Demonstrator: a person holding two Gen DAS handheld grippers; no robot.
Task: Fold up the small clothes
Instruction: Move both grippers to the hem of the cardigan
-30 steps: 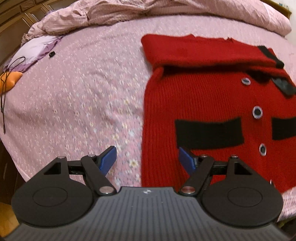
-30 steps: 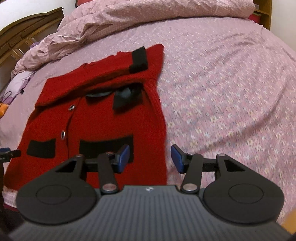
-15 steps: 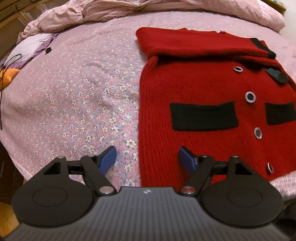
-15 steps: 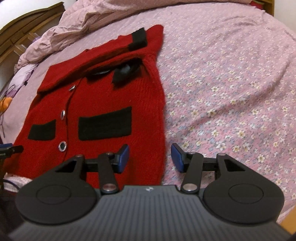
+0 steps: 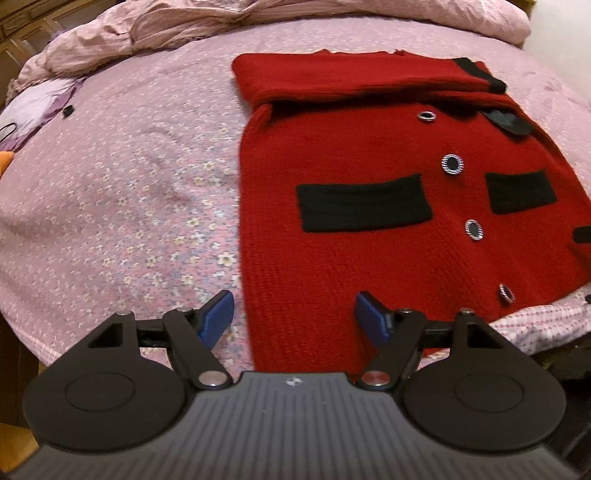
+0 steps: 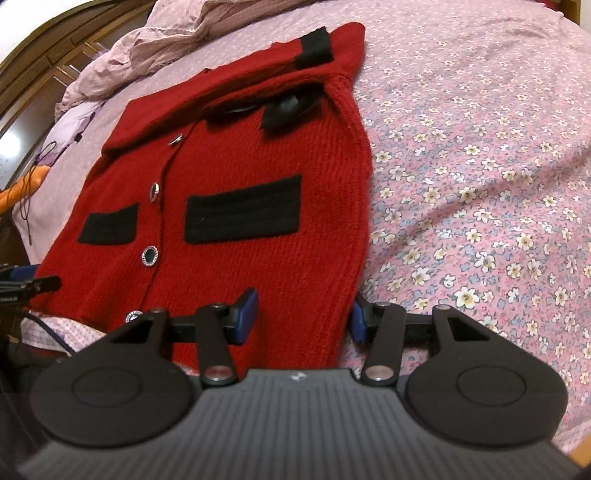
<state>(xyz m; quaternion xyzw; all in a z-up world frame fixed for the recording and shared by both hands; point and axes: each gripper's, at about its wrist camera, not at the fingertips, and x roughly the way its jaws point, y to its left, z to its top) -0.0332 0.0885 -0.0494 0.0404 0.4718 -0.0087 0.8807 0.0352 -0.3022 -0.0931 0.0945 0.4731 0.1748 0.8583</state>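
My left fingers (image 5: 293,317) and right fingers (image 6: 303,314), both spread and empty, straddle the hem corners of the red cardigan (image 5: 369,155) lying flat on the bed (image 5: 129,184), ready to fold it.

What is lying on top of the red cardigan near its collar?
A folded red sleeve with a black cuff lies across the cardigan just above the collar. It covers the shoulders there. Whether a second sleeve is under it cannot be seen.

Floral pink bedsheet (image 6: 480,184), rumpled duvet (image 5: 184,26), dark wooden headboard (image 6: 55,48) behind.
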